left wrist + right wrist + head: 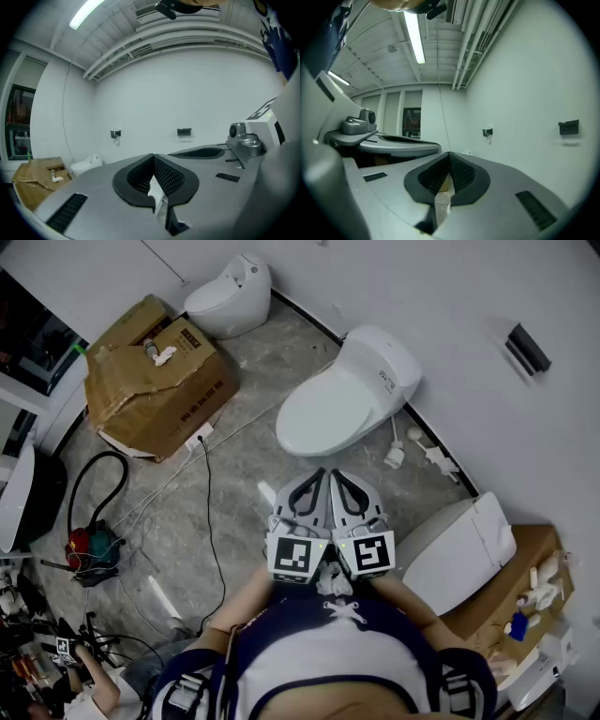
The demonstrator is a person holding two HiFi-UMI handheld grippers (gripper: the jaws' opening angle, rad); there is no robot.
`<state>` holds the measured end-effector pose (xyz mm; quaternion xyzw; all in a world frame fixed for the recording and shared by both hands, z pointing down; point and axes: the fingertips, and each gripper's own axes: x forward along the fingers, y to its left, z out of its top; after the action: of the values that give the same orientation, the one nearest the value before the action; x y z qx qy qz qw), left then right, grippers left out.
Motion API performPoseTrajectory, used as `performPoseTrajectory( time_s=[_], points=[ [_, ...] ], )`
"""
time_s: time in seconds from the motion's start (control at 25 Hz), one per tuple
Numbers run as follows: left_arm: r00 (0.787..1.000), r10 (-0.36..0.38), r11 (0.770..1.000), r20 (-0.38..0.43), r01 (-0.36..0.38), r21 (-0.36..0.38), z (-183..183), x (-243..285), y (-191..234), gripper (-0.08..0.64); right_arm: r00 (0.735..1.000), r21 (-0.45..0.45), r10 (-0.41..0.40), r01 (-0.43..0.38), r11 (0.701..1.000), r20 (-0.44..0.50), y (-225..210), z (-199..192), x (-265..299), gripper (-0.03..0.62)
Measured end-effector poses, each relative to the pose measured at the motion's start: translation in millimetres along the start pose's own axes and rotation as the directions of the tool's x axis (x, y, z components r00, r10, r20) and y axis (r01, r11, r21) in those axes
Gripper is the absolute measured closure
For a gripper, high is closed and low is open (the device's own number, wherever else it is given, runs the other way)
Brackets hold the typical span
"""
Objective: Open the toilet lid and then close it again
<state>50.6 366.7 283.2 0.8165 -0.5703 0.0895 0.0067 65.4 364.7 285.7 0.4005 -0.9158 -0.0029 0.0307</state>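
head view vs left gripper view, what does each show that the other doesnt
Only the head view: the nearest toilet with its lid down, another toilet at the right, and the black cables on the floor.
Only the left gripper view: the ceiling light strip and the ceiling ducts.
Both: the cardboard box, the small far toilet, the black wall bracket, and the left gripper and right gripper, jaws shut and empty.

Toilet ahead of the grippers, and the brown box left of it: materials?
Toilet: looks like glazed ceramic, smooth glossy white with soft highlights; its lid may be plastic, can't tell. Box: corrugated cardboard, matte brown, creased and dented flaps.
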Motion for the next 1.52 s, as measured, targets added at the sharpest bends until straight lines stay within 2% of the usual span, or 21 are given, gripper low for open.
performPoseTrajectory(
  time_s=[0.2, 0.44, 0.64, 0.84, 1.04, 1.16, 1.36, 1.44, 1.52],
  points=[
    [1.000, -0.002, 1.000, 0.008, 0.002, -0.021, 3, 10, -3, 0.557, 1.000, -0.010, 0.007, -0.007, 1.000, 0.009, -11, 2, 2, 0.584],
    [0.999, -0.031, 0.992, -0.014, 0.029, -0.126, -4, 22, -10, 0.557, 0.998, 0.038, 0.061, -0.061, 0.997, 0.008, -23, -7, 1, 0.584],
    [0.999, 0.017, 0.987, -0.045, -0.024, -0.159, -21, 23, -7, 0.557, 0.993, 0.011, 0.117, -0.116, 0.993, -0.022, -20, -22, 6, 0.584],
    [0.994, 0.041, 0.981, -0.102, -0.059, -0.184, -44, 28, 10, 0.557, 0.984, 0.051, 0.154, -0.151, 0.987, -0.084, -13, -45, 26, 0.583],
    [0.990, -0.028, 0.952, -0.139, -0.016, -0.305, -74, 37, 39, 0.557, 0.974, 0.087, 0.165, -0.153, 0.984, -0.157, -1, -65, 59, 0.583],
    [0.987, -0.063, 0.944, -0.145, 0.012, -0.329, -83, 58, 73, 0.557, 0.971, 0.071, 0.152, -0.142, 0.987, -0.182, -3, -75, 97, 0.583],
    [0.976, -0.141, 0.920, -0.164, 0.068, -0.385, -102, 89, 130, 0.557, 0.956, 0.094, 0.157, -0.138, 0.986, -0.247, 2, -86, 164, 0.583],
    [0.971, -0.160, 0.903, -0.180, 0.070, -0.423, -113, 101, 155, 0.557, 0.939, 0.109, 0.165, -0.138, 0.984, -0.303, 7, -98, 191, 0.583],
    [0.962, -0.182, 0.877, -0.203, 0.065, -0.476, -130, 108, 176, 0.557, 0.912, 0.103, 0.170, -0.141, 0.985, -0.374, 12, -114, 216, 0.583]
  ],
)
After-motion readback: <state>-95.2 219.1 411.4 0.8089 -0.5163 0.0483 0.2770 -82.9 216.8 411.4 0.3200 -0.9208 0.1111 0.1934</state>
